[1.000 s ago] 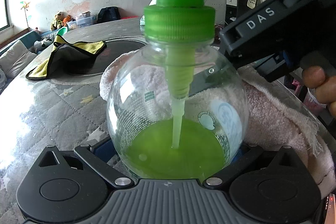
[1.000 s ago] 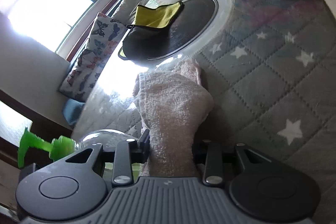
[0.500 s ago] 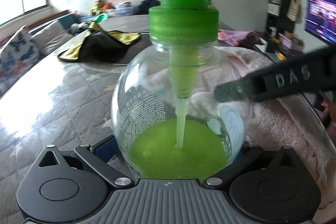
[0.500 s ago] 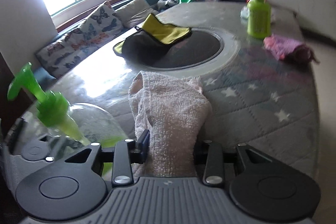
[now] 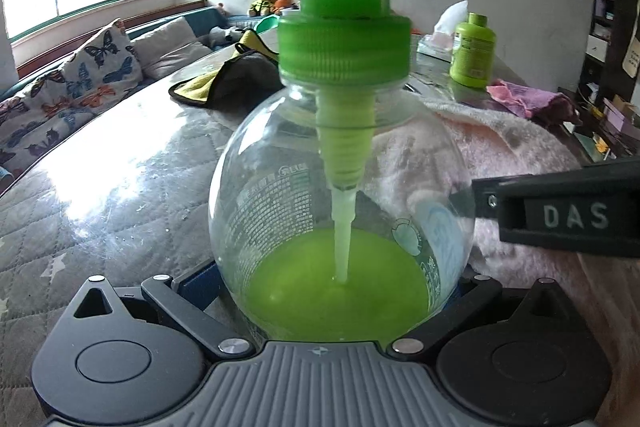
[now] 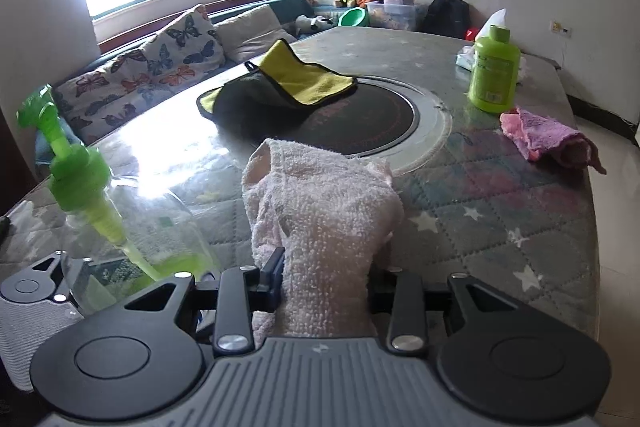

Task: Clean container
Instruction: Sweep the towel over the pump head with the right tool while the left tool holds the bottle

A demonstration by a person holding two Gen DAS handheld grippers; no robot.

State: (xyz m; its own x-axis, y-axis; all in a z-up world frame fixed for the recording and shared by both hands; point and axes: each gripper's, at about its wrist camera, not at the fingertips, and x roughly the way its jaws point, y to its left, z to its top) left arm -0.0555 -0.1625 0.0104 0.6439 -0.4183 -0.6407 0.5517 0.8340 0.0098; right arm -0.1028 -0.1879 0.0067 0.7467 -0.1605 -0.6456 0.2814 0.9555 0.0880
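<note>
Living-room setting: big round desk (image 6: 500,227) with grey star-print quilted cover under glass, black round inset hob (image 6: 372,123) at centre. Left gripper (image 5: 340,283) closed on round clear glass pump bottle (image 5: 280,195) with green screw cap and pump, green liquid pooled in the bottom; bottle held upright, jaws clamped on its lower sides. Right gripper (image 6: 324,279) clamped on bunched pale pink terry towel (image 6: 324,211), just beside the bottle; in the left wrist view its finger reaches the bottle's right side, towel behind the glass. Elsewhere on desk: yellow-and-grey cloth (image 6: 280,83) lying partly on hob, lime-green plastic bottle (image 6: 494,71), crumpled pink-purple rag (image 6: 548,139) near it.
</note>
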